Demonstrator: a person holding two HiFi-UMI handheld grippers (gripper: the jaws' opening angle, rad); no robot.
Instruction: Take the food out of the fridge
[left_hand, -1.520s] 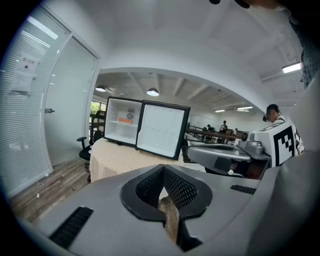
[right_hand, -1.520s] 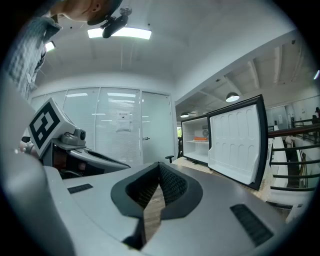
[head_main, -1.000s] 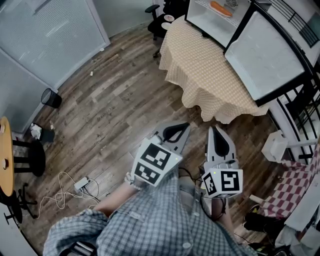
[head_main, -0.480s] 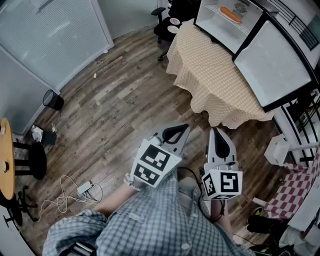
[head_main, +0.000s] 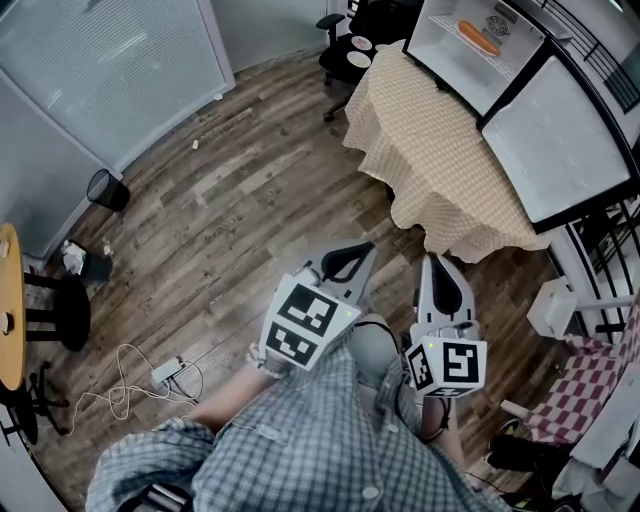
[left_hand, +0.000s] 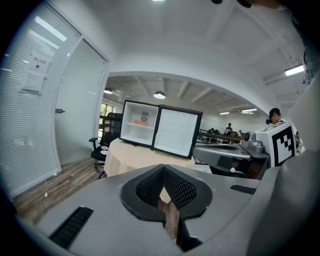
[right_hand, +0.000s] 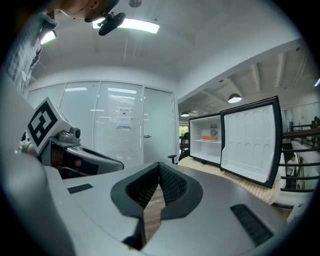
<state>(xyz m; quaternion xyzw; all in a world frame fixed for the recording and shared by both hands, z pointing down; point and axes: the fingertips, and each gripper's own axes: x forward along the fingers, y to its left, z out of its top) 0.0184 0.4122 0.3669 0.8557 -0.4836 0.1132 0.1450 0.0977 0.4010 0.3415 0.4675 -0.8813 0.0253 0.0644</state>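
A: Where did the fridge (head_main: 455, 72) sit?
B: On the cloth-covered table (head_main: 440, 150). Its top was cut off by the head view's edge, and its door (head_main: 560, 140) stood open.
A: Grippers?
B: Left gripper (head_main: 355, 255) and right gripper (head_main: 436, 268) were well short of the fridge, over the floor. Both had jaws closed tip to tip, nothing between them.
A: Food?
B: Orange food (head_main: 478, 37) lay on a shelf inside the fridge. Too small to say what kind.

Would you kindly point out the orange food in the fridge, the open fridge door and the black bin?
orange food (head_main: 478, 37): head view, its middle.
fridge door (head_main: 560, 140): head view, white inner panel.
black bin (head_main: 106, 190): head view, its dark body.
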